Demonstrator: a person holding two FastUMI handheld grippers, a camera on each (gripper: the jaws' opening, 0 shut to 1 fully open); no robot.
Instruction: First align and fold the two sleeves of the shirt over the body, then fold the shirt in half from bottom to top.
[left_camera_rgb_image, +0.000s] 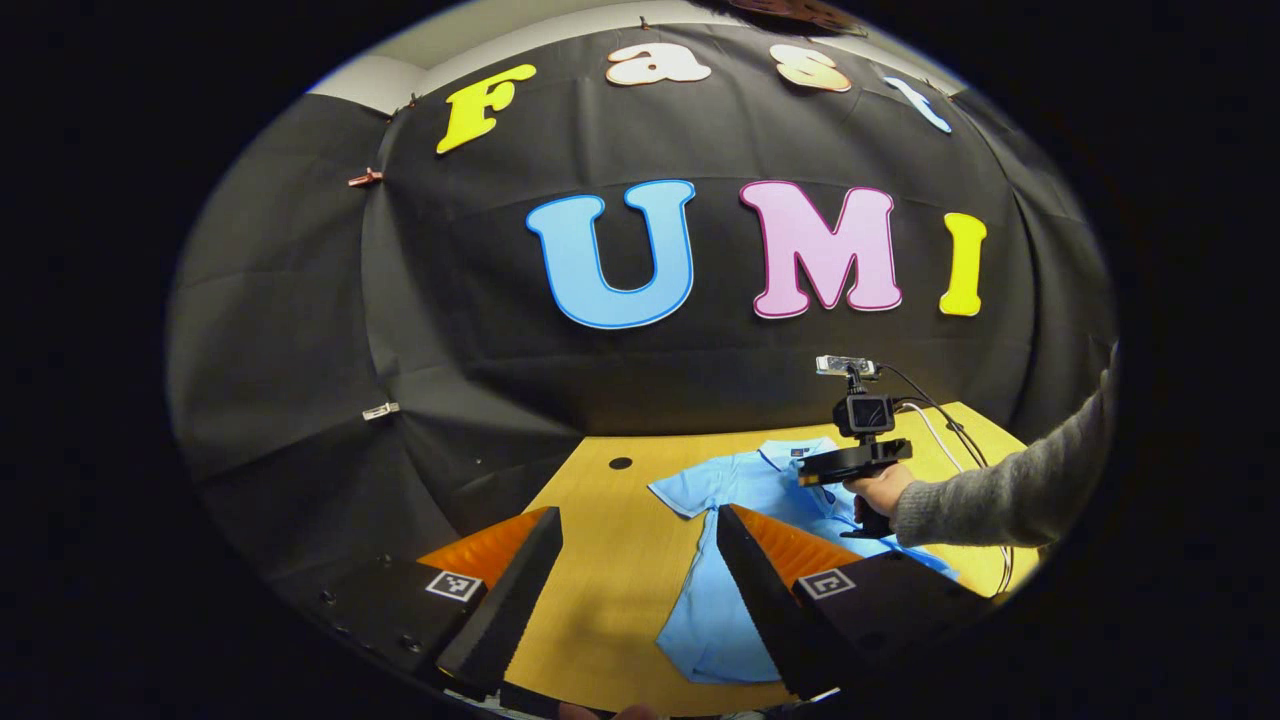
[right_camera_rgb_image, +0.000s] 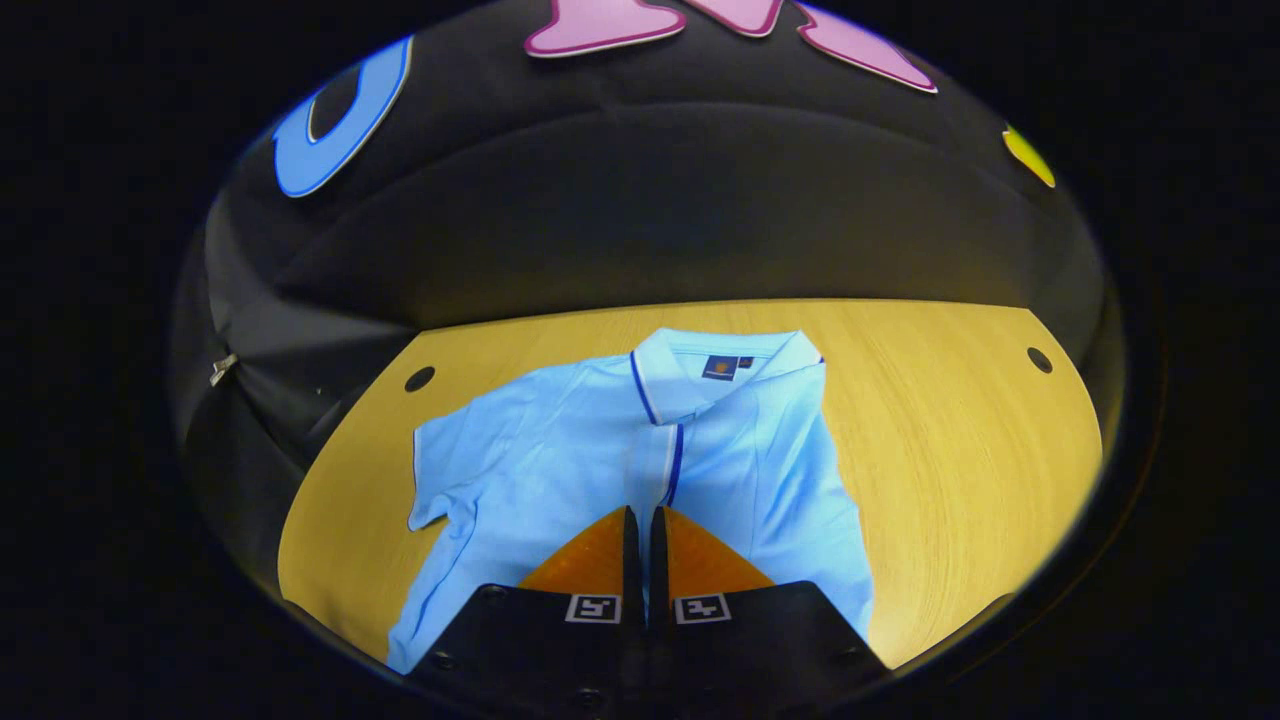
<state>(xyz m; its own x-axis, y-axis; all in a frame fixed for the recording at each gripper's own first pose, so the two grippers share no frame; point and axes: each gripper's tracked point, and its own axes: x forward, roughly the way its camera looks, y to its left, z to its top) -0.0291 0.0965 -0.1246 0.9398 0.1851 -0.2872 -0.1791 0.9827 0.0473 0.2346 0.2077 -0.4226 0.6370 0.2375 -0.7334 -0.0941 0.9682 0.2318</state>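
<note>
One light blue shirt (right_camera_rgb_image: 620, 440) lies flat on the wooden table (right_camera_rgb_image: 950, 420) straight ahead of my right gripper (right_camera_rgb_image: 641, 520), collar (right_camera_rgb_image: 715, 375) at the far end and the dark-edged placket (right_camera_rgb_image: 672, 465) running back toward my fingertips. In the right gripper view one sleeve (right_camera_rgb_image: 450, 470) spreads out to the left of the fingers, while on the other side the shirt shows a straight edge with no sleeve sticking out; whether that sleeve is folded over the body I cannot tell for sure. My right gripper's fingers stand together with only a thin slit between them, poised over the middle of the shirt; I cannot tell whether any cloth is caught there. From the left gripper view I see the shirt (left_camera_rgb_image: 720, 590) ahead and a little to the right, part of it hidden behind my right-hand finger. My left gripper (left_camera_rgb_image: 640, 530) is spread wide and holds nothing, with bare table (left_camera_rgb_image: 610, 560) showing between its fingers. Farther off to the right in that view, a hand (left_camera_rgb_image: 880, 490) in a grey sleeve (left_camera_rgb_image: 1010, 495) holds the other gripper above the shirt near the collar, with cables (left_camera_rgb_image: 950, 430) trailing behind it. A small dark hole (left_camera_rgb_image: 620, 463) sits in the table beyond the shirt, and black cloth (left_camera_rgb_image: 450, 300) walls the booth behind.
</note>
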